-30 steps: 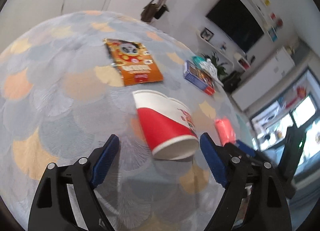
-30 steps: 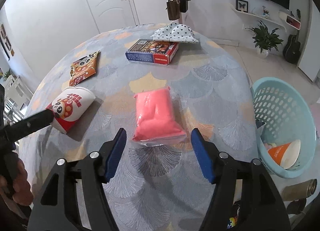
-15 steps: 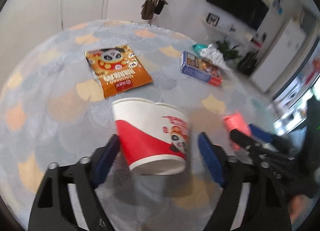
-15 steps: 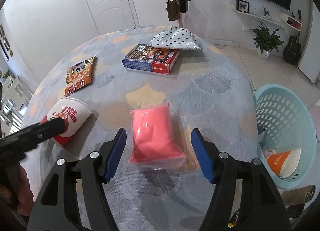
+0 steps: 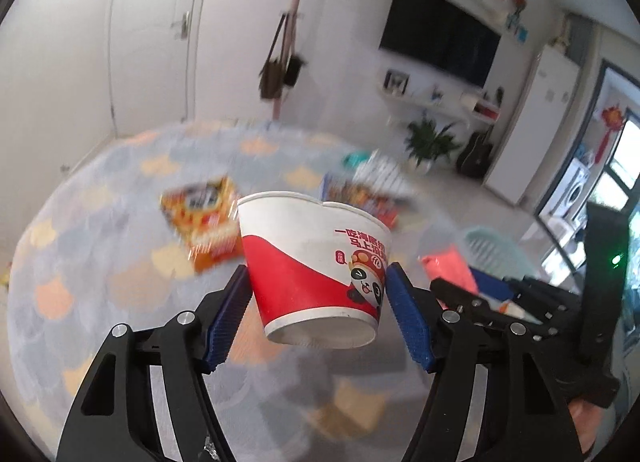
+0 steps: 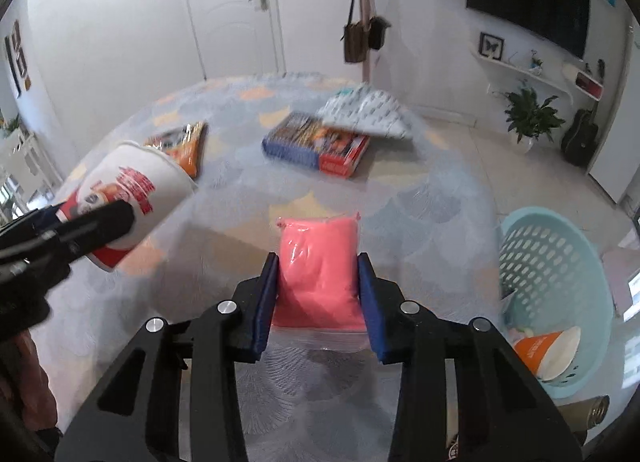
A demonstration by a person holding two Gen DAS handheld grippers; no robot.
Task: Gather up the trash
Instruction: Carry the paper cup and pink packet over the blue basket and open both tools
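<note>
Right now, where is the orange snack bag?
In the right wrist view the orange snack bag lies flat on the table, at the far left, just behind the paper cup and left of the blue box.

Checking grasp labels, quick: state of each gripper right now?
Left gripper: jaws closing, pads gripping the cup.
Right gripper: jaws closing on the pink pouch, pads touching its sides.
</note>
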